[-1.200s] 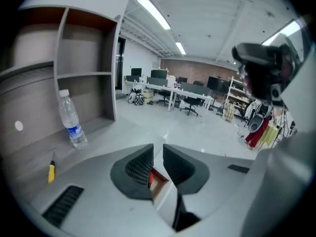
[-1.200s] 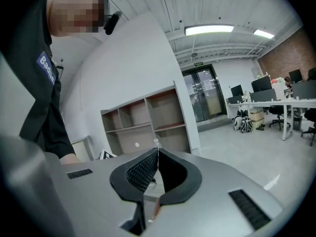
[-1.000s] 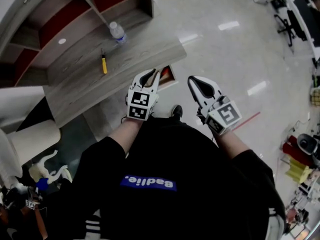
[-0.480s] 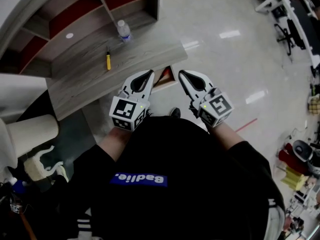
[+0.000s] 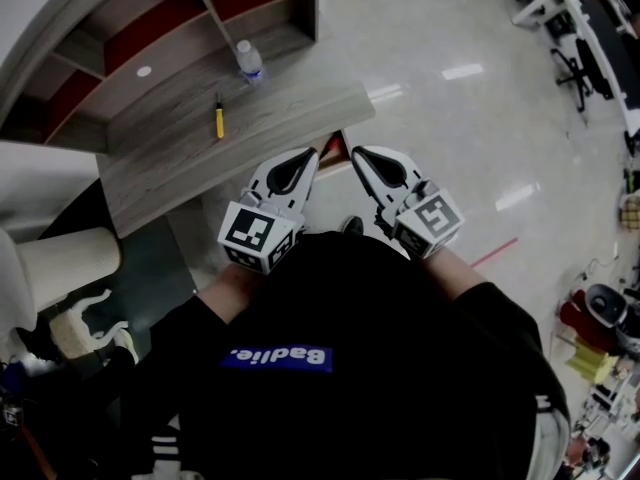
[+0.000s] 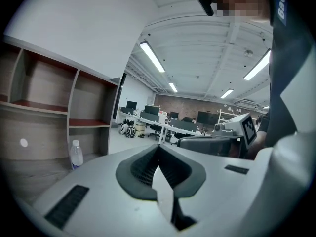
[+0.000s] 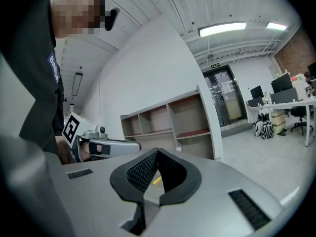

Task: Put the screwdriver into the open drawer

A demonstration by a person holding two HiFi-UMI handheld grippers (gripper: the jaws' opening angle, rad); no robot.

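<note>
The yellow-handled screwdriver [image 5: 219, 120] lies on the grey wooden desk [image 5: 160, 163], well beyond both grippers; a sliver of it [image 7: 156, 180] shows through the right gripper's jaw window. The open drawer [image 5: 333, 149], reddish inside, sticks out under the desk's front edge, between the two gripper tips. My left gripper [image 5: 310, 154] [image 6: 159, 148] is shut and empty, held in the air near the person's chest. My right gripper [image 5: 357, 153] [image 7: 157, 152] hangs beside it, tips together with nothing in them.
A clear water bottle [image 5: 250, 61] [image 6: 76, 154] stands on the desk near the open shelf unit [image 5: 230, 8]. A pale rounded seat [image 5: 60, 268] sits at the left. Glossy floor spreads to the right, with office desks and chairs [image 5: 580, 28] far off.
The left gripper has risen toward the head camera. The two grippers' tips have drawn closer together above the drawer. The screwdriver has not moved on the desk.
</note>
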